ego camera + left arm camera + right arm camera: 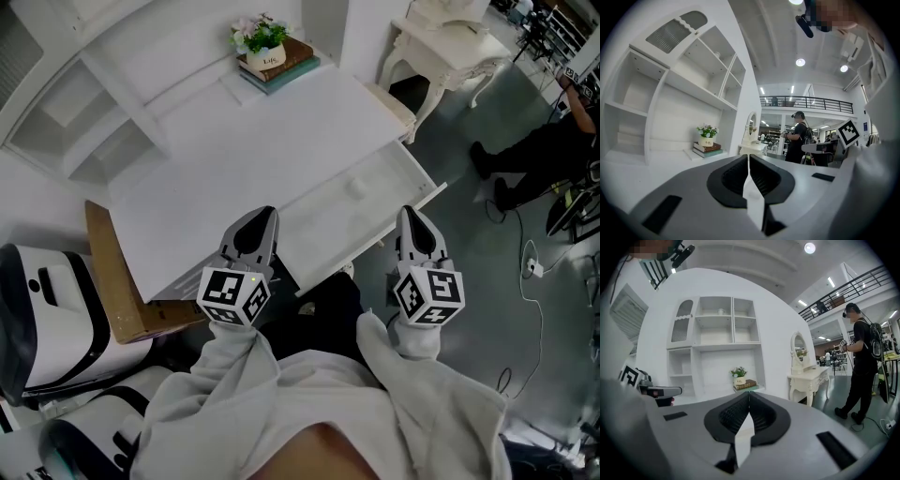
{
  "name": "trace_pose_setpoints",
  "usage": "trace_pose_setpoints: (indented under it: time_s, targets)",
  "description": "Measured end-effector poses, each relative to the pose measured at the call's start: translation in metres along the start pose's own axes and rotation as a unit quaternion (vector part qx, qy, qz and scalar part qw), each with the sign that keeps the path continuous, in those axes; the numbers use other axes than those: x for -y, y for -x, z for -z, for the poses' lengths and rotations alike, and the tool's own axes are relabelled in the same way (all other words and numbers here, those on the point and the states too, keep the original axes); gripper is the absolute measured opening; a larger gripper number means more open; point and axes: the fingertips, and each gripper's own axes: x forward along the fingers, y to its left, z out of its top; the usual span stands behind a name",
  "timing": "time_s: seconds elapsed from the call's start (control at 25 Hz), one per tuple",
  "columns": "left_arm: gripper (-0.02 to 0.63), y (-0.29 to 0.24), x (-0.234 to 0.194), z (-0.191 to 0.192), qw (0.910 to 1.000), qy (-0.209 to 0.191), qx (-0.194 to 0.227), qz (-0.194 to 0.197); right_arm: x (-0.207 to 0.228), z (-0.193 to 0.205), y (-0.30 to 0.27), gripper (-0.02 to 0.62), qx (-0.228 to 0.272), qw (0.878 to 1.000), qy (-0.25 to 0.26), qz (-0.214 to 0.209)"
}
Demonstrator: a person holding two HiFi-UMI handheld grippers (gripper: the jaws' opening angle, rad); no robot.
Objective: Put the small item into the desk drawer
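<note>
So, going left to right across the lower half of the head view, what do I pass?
White machine → cardboard → left gripper → open drawer → right gripper → person in black, further up at the right edge.

large hall with mezzanine railing (806,99), white desk (234,159), dressing table (808,377)

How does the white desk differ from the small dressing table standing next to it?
The desk is plain and straight-edged; the dressing table has curved, carved legs. The desk's drawer stands pulled open; the dressing table shows no open drawer. The desk carries a stack of books topped by a potted plant; the dressing table carries an oval mirror. Both are white.
</note>
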Motion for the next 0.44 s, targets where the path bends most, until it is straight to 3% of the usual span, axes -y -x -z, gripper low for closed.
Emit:
trace_pose_setpoints:
  time_s: [0.44]
  targets:
    - [0.026,-0.0030,-0.0004,0.0011,1.0000,0.004,-0.003,-0.001,-0.0025,0.0000,-0.0035,0.032,-0.007,1.000,0.007,-0.008]
